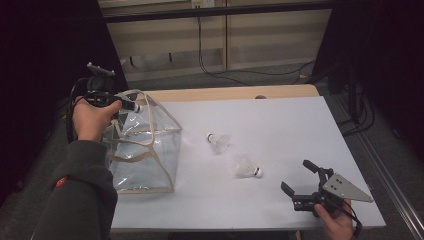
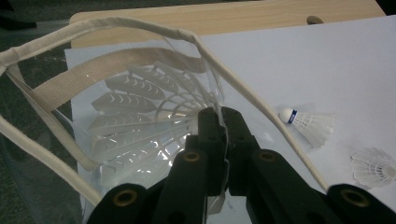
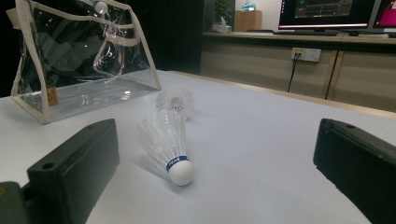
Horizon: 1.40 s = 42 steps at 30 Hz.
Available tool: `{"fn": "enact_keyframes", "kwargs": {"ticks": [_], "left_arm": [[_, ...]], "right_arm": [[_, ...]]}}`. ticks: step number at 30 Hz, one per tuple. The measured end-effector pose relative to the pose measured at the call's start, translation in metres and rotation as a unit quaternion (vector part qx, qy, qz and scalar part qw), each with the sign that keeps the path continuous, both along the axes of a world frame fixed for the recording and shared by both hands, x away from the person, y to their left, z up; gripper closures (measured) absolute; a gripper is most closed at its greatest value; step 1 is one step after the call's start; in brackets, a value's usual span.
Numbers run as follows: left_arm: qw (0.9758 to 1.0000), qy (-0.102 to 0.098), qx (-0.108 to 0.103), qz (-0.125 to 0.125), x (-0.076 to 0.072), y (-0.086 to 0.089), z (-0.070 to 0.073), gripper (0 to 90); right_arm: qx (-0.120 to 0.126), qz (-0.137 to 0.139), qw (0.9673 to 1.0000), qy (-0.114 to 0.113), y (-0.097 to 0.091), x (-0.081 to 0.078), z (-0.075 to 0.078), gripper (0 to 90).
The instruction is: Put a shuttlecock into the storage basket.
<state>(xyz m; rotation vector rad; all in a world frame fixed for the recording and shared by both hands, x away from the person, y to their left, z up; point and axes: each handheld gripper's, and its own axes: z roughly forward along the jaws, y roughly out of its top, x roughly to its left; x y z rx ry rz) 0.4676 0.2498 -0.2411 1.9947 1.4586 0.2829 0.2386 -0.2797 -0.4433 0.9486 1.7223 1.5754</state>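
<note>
My left gripper [image 1: 128,106] [image 2: 220,114] is raised over the mouth of a clear bag [image 1: 145,150] [image 2: 140,22] [image 3: 88,88] with beige trim. Its jaws are shut on a white shuttlecock [image 1: 135,107] [image 2: 140,121], whose feathers fan out left of the jaw tips. A thin translucent edge is pinched between the jaws. Two more shuttlecocks lie on the white table: one [image 1: 218,142] [image 2: 308,123] [image 3: 175,100] farther off, one [image 1: 248,168] [image 2: 373,165] [image 3: 170,149] nearer. My right gripper [image 1: 295,175] [image 3: 215,154] stands open low over the front right, facing the nearer shuttlecock and apart from it.
The bag stands at the table's left edge. A wooden strip [image 1: 225,93] borders the far side of the white tabletop [image 1: 300,120]. Cables [image 1: 235,75] lie on the floor beyond. A bench with monitors [image 3: 327,14] stands behind in the right gripper view.
</note>
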Motion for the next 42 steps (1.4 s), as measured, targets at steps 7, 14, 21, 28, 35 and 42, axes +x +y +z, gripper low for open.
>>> {"fn": "enact_keyframes", "kwargs": {"ticks": [7,14,21,28,35,42], "left_arm": [[1.0000,0.004,0.005,-0.003,0.0027,-0.0017,-0.0024,87.7],[0.9999,0.007,0.009,-0.008,0.0050,-0.0035,-0.0048,87.5],[0.9999,0.004,0.007,-0.007,0.0072,-0.0058,-0.0067,87.3],[0.9999,-0.002,0.012,-0.005,0.0078,-0.0066,-0.0068,81.4],[1.0000,-0.004,0.003,-0.005,0.0063,-0.0068,-0.0058,72.8],[0.9998,-0.007,-0.013,-0.011,0.0027,-0.0063,-0.0011,63.1]], "right_arm": [[0.002,-0.002,1.0000,0.000,-0.0008,-0.0002,0.0002,0.3],[0.002,-0.001,1.0000,0.000,-0.0004,-0.0003,0.0005,0.3],[0.001,-0.001,1.0000,0.001,-0.0001,-0.0004,0.0007,0.3],[0.003,0.000,1.0000,0.001,0.0004,-0.0004,0.0007,0.3],[0.002,0.000,1.0000,0.000,0.0006,-0.0003,0.0008,0.3],[0.000,0.001,1.0000,-0.002,0.0005,-0.0003,0.0011,0.3]]}}
